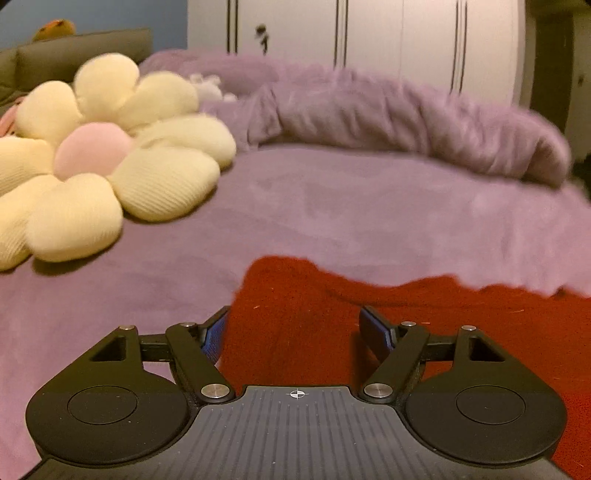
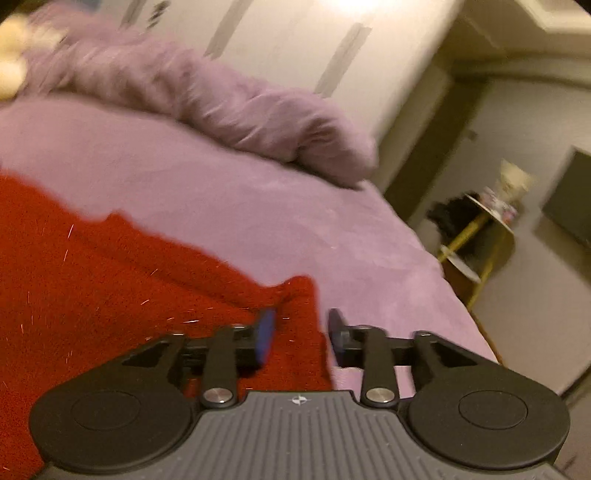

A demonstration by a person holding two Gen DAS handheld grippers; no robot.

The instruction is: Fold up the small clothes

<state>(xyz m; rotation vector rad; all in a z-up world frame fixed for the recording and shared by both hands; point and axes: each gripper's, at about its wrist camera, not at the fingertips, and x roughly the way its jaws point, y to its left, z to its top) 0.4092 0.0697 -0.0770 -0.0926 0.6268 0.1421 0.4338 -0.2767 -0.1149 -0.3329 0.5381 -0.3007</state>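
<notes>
Left tongs (image 1: pixel 295 325) open wide, blue pads (image 1: pixel 376 330) well apart and pressing on nothing; red garment (image 1: pixel 369 314) spread flat on the purple bed cover (image 1: pixel 332 206) directly under and ahead of them, its left edge running just inside the left pad, its rumpled far edge a little beyond the tips; cloth passing below the gap, not pinched. Off to the left of these tongs, well apart from the garment, a cream flower-shaped cushion (image 1: pixel 110 166) with a pink centre; farther ahead, a bunched purple blanket (image 1: pixel 406 118) lying across the bed; behind it, white wardrobe doors (image 1: pixel 369 33).

Right tongs (image 2: pixel 301 332) partly open, a clear gap between the blue pads (image 2: pixel 266 336); right-hand corner of the red garment (image 2: pixel 110 280) sitting in that gap and stretching away to the left of the tongs; left pad over the red cloth, right pad over bare bed cover (image 2: pixel 258 206) just beside the garment's edge; probably not gripping, though blurred here and contact hard to judge. Ahead of these tongs the same purple blanket (image 2: pixel 221 110); to the right, past the bed's edge, a small round side table (image 2: pixel 491 221) with yellow legs and some blurred items on top.
</notes>
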